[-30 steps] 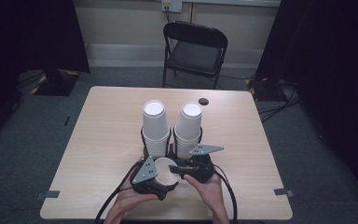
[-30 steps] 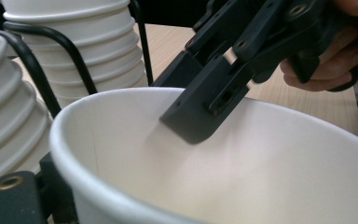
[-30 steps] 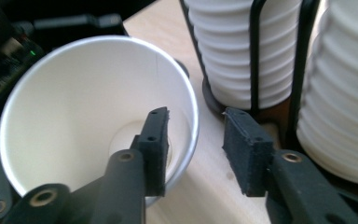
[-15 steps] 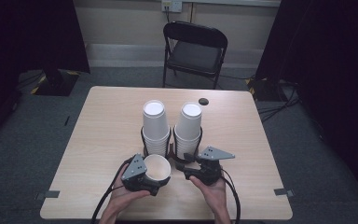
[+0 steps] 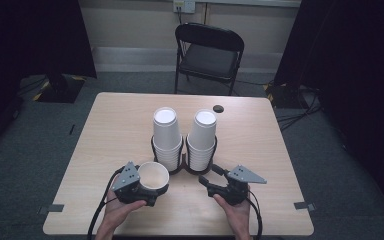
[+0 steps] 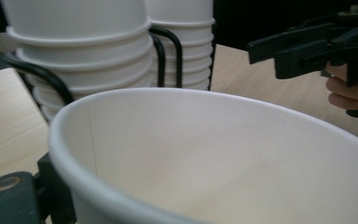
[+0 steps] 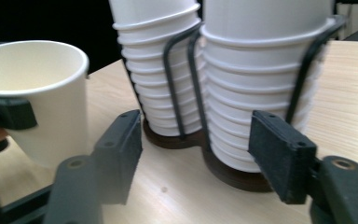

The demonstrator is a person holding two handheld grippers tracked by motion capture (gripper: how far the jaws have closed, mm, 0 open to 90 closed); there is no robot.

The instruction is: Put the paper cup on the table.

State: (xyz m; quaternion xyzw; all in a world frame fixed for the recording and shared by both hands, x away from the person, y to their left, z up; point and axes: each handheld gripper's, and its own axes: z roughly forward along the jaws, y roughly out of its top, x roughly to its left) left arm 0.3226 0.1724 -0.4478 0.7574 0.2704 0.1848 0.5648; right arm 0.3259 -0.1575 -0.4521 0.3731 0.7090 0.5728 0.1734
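A single white paper cup (image 5: 153,174) stands mouth up near the table's front edge, left of centre. My left gripper (image 5: 152,187) is shut on its wall. In the left gripper view the cup (image 6: 214,154) looms close over one black jaw. My right gripper (image 5: 209,175) sits to the cup's right, apart from it. Its jaws have just been opening and nothing is between them. In the right gripper view, my right gripper (image 7: 198,144) faces the two cup stacks, and the held cup (image 7: 42,93) is at the left.
Two tall stacks of inverted white cups (image 5: 166,135) (image 5: 202,137) stand in a black wire holder (image 5: 182,162) at the middle of the wooden table (image 5: 105,130). A small dark disc (image 5: 218,108) lies near the far edge. A black folding chair (image 5: 207,50) stands behind the table.
The two grippers, close together around the cup a second ago, have drawn apart. The left one has carried the cup leftward. The right one has moved right with wider jaws.
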